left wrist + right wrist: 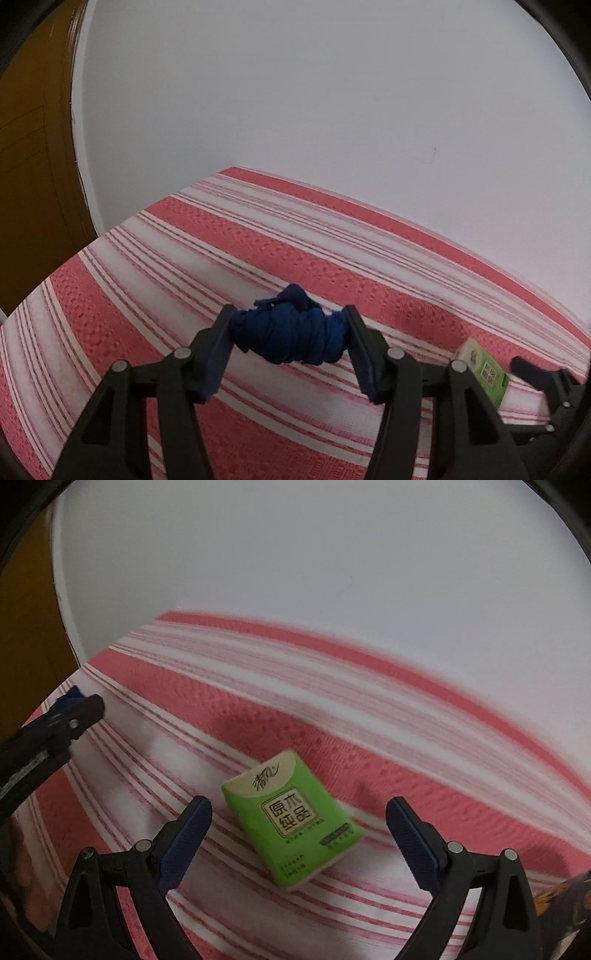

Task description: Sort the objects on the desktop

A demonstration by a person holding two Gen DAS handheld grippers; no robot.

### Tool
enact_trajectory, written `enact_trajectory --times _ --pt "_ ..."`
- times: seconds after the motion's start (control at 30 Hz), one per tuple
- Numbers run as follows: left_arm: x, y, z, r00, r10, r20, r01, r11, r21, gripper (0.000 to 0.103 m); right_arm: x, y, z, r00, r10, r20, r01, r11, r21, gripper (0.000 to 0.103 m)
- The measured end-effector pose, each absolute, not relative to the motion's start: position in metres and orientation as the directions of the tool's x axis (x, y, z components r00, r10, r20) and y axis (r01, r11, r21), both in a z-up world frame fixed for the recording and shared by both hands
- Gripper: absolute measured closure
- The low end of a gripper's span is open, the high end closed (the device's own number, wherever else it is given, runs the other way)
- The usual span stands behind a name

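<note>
My left gripper [290, 325] is shut on a rolled-up dark blue cloth bundle [291, 332], held above the red and white striped tablecloth [221, 240]. A green tissue pack [291, 819] lies flat on the cloth. My right gripper [299, 812] hangs open just over it, and the pack lies between its blue-padded fingers [188, 834] without touching them. The same tissue pack [484, 369] shows at the right edge of the left wrist view, with a finger of the right gripper [532, 373] beside it. The left gripper [70, 716] with its blue cloth appears at the far left of the right wrist view.
A white wall [295, 92] rises behind the table's far edge. A brown wooden door or cabinet [33, 166] stands at the left. Something orange and dark [561, 897] peeks in at the lower right of the right wrist view.
</note>
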State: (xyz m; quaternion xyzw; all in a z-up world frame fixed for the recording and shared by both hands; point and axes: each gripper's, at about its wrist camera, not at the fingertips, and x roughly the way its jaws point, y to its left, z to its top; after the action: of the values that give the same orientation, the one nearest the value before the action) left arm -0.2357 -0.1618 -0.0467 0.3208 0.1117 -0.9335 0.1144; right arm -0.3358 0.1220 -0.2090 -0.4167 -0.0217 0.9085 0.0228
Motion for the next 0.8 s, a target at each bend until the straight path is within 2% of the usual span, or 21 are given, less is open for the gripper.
enact_trajectory --times 0.07,0.1,0.13,0.23,0.3,0.37,0.43,0.5,0.6,0.67,0.7,0.8 --pt "-0.237 -0.161 -0.048 -0.766 -0.143 -0.627 0.282 -0.951 -0.129 0.046 -0.342 0.121 -0.220 -0.615 0.047 -0.787 -0.014 -0.999 -0.048 0.006" --pt "-0.237 -0.160 -0.048 -0.764 -0.142 -0.629 0.282 -0.951 -0.127 0.046 -0.341 0.123 -0.219 -0.618 0.032 -0.786 -0.017 -0.999 -0.027 0.010" --pt "-0.237 -0.160 -0.049 -0.762 -0.143 -0.631 0.282 -0.951 -0.125 0.045 -0.339 0.119 -0.216 -0.620 0.036 -0.784 -0.024 -0.999 -0.027 0.022" --pt "-0.236 -0.159 -0.049 -0.760 -0.141 -0.635 0.284 -0.950 -0.128 0.045 -0.337 0.122 -0.215 -0.631 0.024 -0.775 -0.029 -1.000 -0.007 0.043" --pt "-0.238 -0.163 -0.050 -0.760 -0.143 -0.635 0.287 -0.949 -0.130 0.045 -0.335 0.120 -0.213 -0.637 0.025 -0.770 -0.024 -1.000 -0.012 0.050" --pt "-0.238 -0.164 -0.051 -0.764 -0.138 -0.630 0.282 -0.950 -0.134 0.045 -0.331 0.115 -0.209 -0.649 0.057 -0.758 -0.039 -0.998 -0.041 0.050" --pt "-0.236 -0.162 -0.050 -0.772 -0.136 -0.621 0.273 -0.953 -0.130 0.045 -0.319 0.116 -0.196 -0.709 0.125 -0.694 -0.087 -0.992 -0.089 0.051" --pt "-0.234 -0.159 -0.048 -0.782 -0.134 -0.608 0.261 -0.957 -0.125 0.045 -0.300 0.108 -0.179 -0.791 0.233 -0.566 -0.164 -0.972 -0.171 0.050" --pt "-0.230 -0.151 -0.044 -0.805 -0.126 -0.580 0.233 -0.966 -0.114 0.045 -0.272 0.090 -0.160 -0.859 0.403 -0.316 -0.309 -0.900 -0.308 0.050" --pt "-0.227 -0.147 -0.041 -0.820 -0.119 -0.559 0.215 -0.971 -0.108 0.045 -0.256 0.082 -0.153 -0.867 0.467 -0.173 -0.390 -0.852 -0.348 0.050" --pt "-0.226 -0.146 -0.040 -0.828 -0.114 -0.549 0.205 -0.973 -0.107 0.045 -0.250 0.080 -0.149 -0.866 0.484 -0.122 -0.419 -0.837 -0.352 0.050" --pt "-0.228 -0.145 -0.040 -0.843 -0.087 -0.531 0.171 -0.979 -0.112 0.045 -0.238 0.078 -0.144 -0.870 0.489 -0.069 -0.444 -0.836 -0.323 0.050"
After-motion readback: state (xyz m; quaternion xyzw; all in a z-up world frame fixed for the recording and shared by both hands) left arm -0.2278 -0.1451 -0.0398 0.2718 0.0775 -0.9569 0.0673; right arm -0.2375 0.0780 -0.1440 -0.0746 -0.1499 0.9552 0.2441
